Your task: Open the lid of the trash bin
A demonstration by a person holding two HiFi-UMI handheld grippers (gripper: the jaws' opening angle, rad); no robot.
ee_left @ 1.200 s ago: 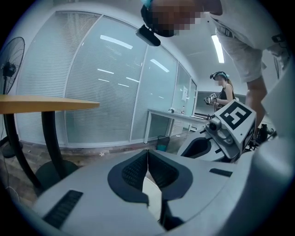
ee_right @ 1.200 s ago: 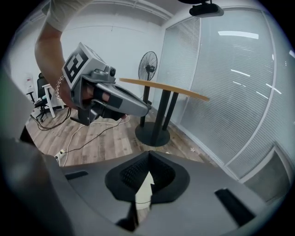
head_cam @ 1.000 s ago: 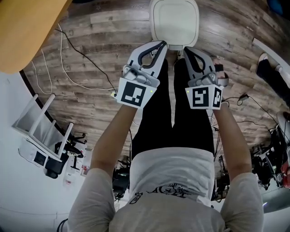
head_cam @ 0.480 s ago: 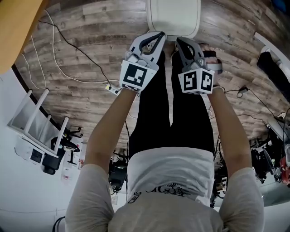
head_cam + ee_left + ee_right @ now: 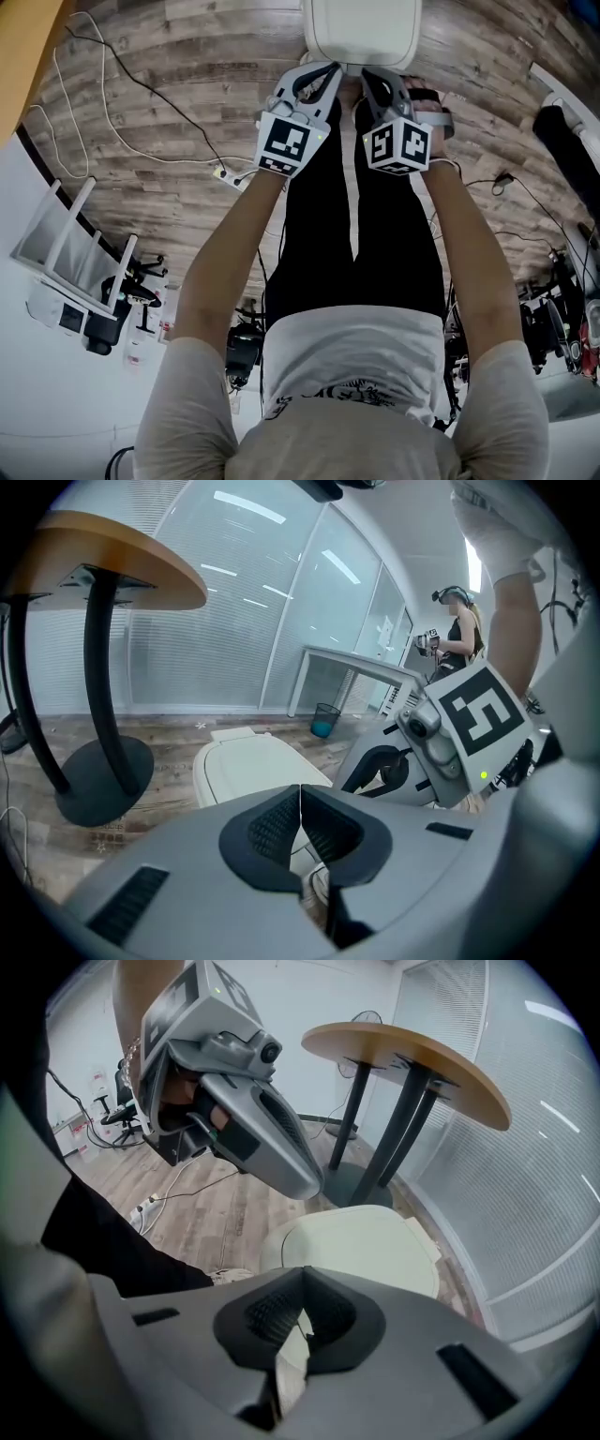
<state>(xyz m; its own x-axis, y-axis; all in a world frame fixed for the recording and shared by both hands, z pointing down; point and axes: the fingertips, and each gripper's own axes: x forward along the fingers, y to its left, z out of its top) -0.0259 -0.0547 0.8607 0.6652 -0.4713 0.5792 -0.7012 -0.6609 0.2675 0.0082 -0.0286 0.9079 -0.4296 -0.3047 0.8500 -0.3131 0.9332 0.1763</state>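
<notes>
The white trash bin (image 5: pixel 361 28) stands on the wooden floor at the top middle of the head view, its lid down flat. My left gripper (image 5: pixel 334 68) and right gripper (image 5: pixel 367 77) are side by side just short of the bin's near edge, both shut with nothing between the jaws. Past the closed jaws of the left gripper (image 5: pixel 300 791), its own view shows the lid (image 5: pixel 246 766) a little ahead, with the right gripper's body to the right. The lid (image 5: pixel 361 1241) also lies below and beyond the right gripper (image 5: pixel 302 1277), with the left gripper above it.
A round wooden table (image 5: pixel 23 56) on a black pedestal (image 5: pixel 98 780) stands left of the bin. Cables (image 5: pixel 112 122) and a power strip (image 5: pixel 230 178) lie on the floor. A white rack (image 5: pixel 70 253) stands at the left. A person (image 5: pixel 459 635) and a small blue basket (image 5: pixel 324 719) are far off.
Both grippers have moved forward toward the bin and drawn closer together. The bin's lid stays down and both grippers stay shut.
</notes>
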